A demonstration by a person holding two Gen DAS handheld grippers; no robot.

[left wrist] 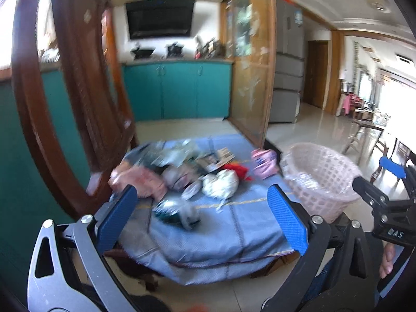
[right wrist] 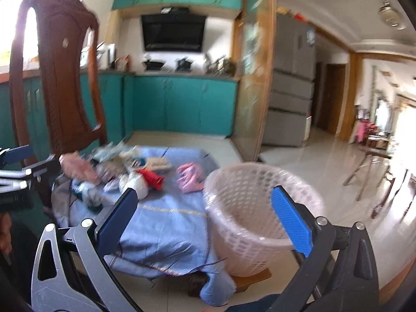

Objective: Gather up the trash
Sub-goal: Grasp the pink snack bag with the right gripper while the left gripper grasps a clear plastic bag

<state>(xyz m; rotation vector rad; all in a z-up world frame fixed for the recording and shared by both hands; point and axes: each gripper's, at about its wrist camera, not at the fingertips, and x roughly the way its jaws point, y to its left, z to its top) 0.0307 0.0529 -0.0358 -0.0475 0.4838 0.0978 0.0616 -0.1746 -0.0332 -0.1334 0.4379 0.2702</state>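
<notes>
A heap of trash lies on the blue tablecloth [left wrist: 221, 234]: a pink wrapper [left wrist: 140, 182], a crumpled white bag [left wrist: 221, 183], a red piece [left wrist: 236, 169], a pink packet [left wrist: 264, 162] and a dark teal wrapper [left wrist: 176, 213]. My left gripper [left wrist: 202, 218] hovers open above the near side of the heap, holding nothing. A pink lattice basket [right wrist: 247, 234] lined with clear plastic stands at the table's right end. My right gripper [right wrist: 204, 221] is open and empty over the basket's left rim. The red piece [right wrist: 152, 178] and pink packet [right wrist: 189, 176] lie left of the basket.
A tall dark wooden chair [right wrist: 59, 78] stands at the table's left. Teal cabinets [left wrist: 176, 91] line the back wall, with a glass sliding door [left wrist: 252, 65] to the right. Shiny tiled floor [right wrist: 325, 161] opens to the right. A person's hand [left wrist: 388, 260] holds the right tool.
</notes>
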